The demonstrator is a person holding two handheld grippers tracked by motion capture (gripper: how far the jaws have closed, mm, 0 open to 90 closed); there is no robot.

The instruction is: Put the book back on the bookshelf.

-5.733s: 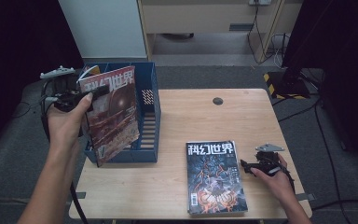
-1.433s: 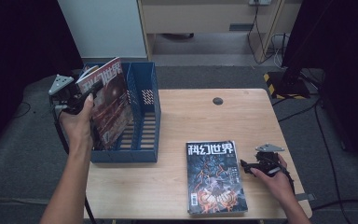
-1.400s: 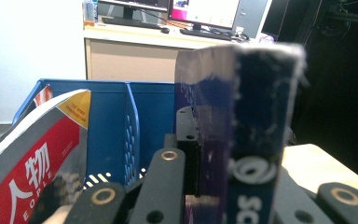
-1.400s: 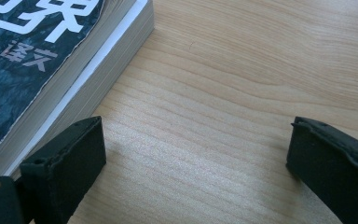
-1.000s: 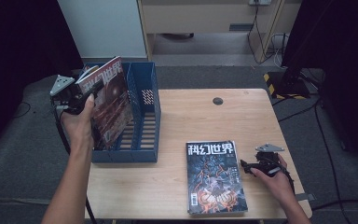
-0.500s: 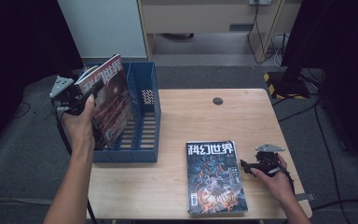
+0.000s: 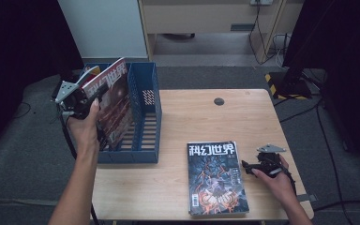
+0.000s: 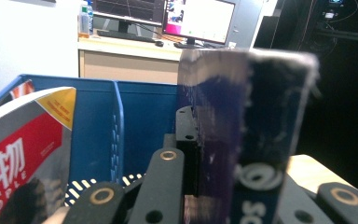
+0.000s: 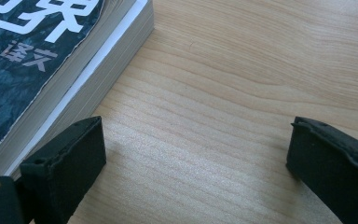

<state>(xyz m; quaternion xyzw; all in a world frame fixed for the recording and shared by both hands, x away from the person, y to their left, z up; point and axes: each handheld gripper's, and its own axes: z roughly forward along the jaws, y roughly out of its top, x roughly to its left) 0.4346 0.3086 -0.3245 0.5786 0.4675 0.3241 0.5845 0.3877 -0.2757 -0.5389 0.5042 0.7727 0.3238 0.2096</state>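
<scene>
Blue file rack [image 7: 145,136] sits at the table's [image 7: 262,122] left edge. Left gripper [image 7: 82,101] holds its jaws clamped on a reddish magazine [image 7: 115,105], upright and partly lowered into the rack's left compartment, beside another magazine [image 8: 23,149] already standing there. Judged about half done: the insertion is unfinished, and the dark magazine stack [image 7: 215,178] lies flat near the front edge. Right gripper [image 7: 255,166] rests just beside the stack, jaws apart and empty. Bare tabletop between rack and stack leaves ample room.
</scene>
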